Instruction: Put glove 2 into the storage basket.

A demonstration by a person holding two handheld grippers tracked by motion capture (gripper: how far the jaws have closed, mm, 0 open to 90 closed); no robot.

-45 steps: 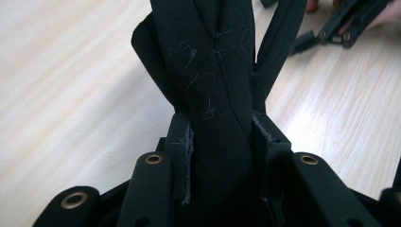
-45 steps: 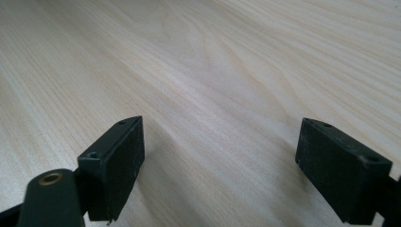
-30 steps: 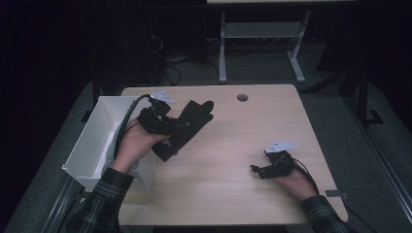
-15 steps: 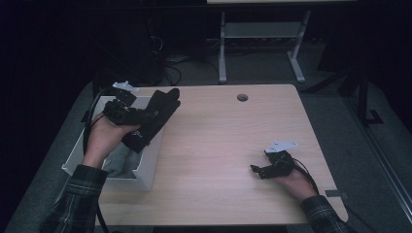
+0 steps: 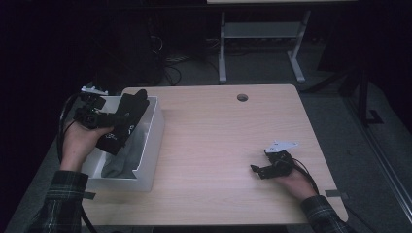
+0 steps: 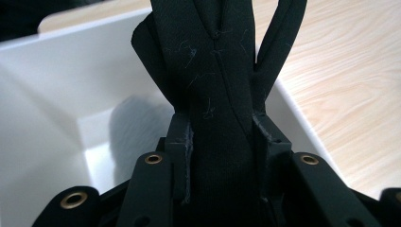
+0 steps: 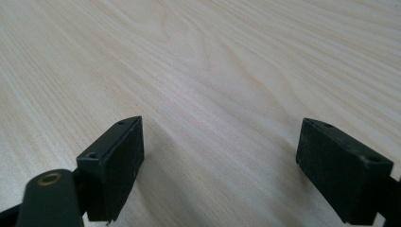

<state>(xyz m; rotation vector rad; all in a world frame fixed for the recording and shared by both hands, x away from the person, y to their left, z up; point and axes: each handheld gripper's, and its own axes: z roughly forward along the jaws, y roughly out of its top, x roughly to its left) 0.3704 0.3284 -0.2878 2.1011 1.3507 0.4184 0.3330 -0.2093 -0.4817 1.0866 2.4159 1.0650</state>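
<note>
Left gripper [image 5: 104, 118] is sitting at the left edge of the high view, over the white bin [image 5: 150, 145], jaws clamping a black garment [image 5: 122, 124]. In the left gripper view the black fabric [image 6: 217, 94] is pinched between the two pads [image 6: 182, 142], running up and out the top of the frame, a strap loop standing off at upper right. Garment is hanging partly over the bin's opening, its upper end lying near the bin's far rim. A grey cloth [image 5: 116, 162] is lying inside the bin, lower left of the frame.

Right gripper [image 5: 262, 170] is resting low on the wooden table [image 5: 218, 145] at lower right of the high view, grey plate on top, hand behind it. In the right gripper view its jaws are standing wide apart, bare wood grain [image 7: 213, 94] between them.

Round hole [image 5: 242, 97] is showing in the tabletop near its far edge, upper centre.
</note>
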